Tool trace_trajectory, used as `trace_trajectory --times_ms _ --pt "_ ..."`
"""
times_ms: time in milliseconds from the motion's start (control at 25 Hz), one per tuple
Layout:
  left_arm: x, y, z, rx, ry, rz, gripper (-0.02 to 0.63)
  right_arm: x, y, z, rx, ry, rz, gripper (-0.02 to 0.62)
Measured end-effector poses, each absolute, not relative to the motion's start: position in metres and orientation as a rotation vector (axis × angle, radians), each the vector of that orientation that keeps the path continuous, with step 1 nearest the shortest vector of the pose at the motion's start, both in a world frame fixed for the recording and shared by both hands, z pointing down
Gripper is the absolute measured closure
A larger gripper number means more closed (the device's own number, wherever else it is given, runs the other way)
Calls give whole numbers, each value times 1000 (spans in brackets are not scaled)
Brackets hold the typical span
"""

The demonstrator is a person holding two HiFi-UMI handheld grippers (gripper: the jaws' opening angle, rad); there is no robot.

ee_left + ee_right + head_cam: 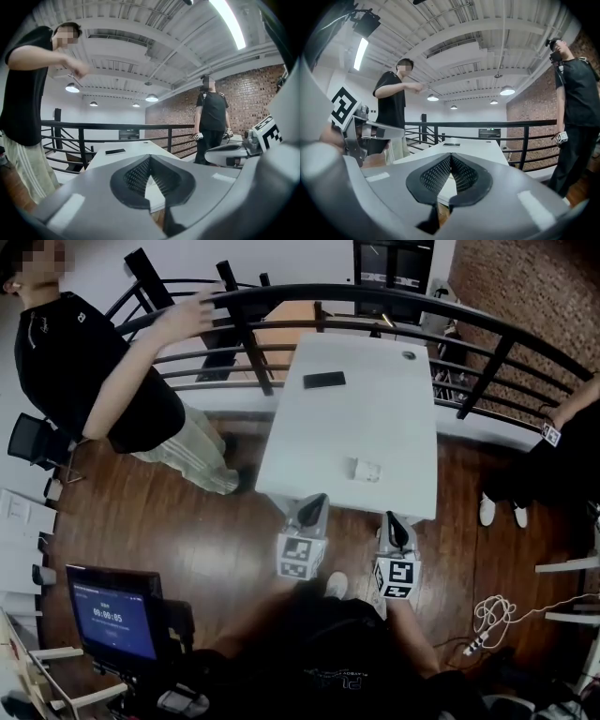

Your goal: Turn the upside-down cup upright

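The cup (366, 469) sits on the near half of the white table (356, 418), a little right of the table's middle line and apart from everything else on it. From the head view it shows only as a small pale block, slightly wider left to right than it is deep. Its rim and base are too small to tell apart, so which way it points cannot be read.

The left gripper (317, 501) and right gripper (393, 519) are side by side at the table's near edge, both pointing toward the far side, with the cup beyond them and between their lines. In each gripper view the ribbed pads meet at the tips with nothing between them: both pairs of jaws are together and empty. Each gripper's grey body covers the near part of the table in its own view, so the cup cannot be made out there.

A black phone (323, 380) lies flat on the far half of the table. A curved black railing (375, 294) runs behind. A person in a black shirt (84, 362) stands at the left, one arm raised. At near left a monitor (114, 617) shows a blue screen with a line of digits that looks like a timer, too small to read surely. The cubes on the grippers carry black-and-white square patterns, no words.
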State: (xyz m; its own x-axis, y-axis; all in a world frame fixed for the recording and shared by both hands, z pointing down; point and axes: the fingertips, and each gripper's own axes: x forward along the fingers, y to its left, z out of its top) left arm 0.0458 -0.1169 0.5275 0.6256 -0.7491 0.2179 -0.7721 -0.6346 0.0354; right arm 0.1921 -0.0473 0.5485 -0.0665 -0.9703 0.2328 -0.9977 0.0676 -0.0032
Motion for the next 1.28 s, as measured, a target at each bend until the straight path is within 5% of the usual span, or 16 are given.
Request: trace_trajectory --times_ms 1280 --pt "54 -257 563 2677 -1233 292 611 181 -172 617 1572 -2120 286 572"
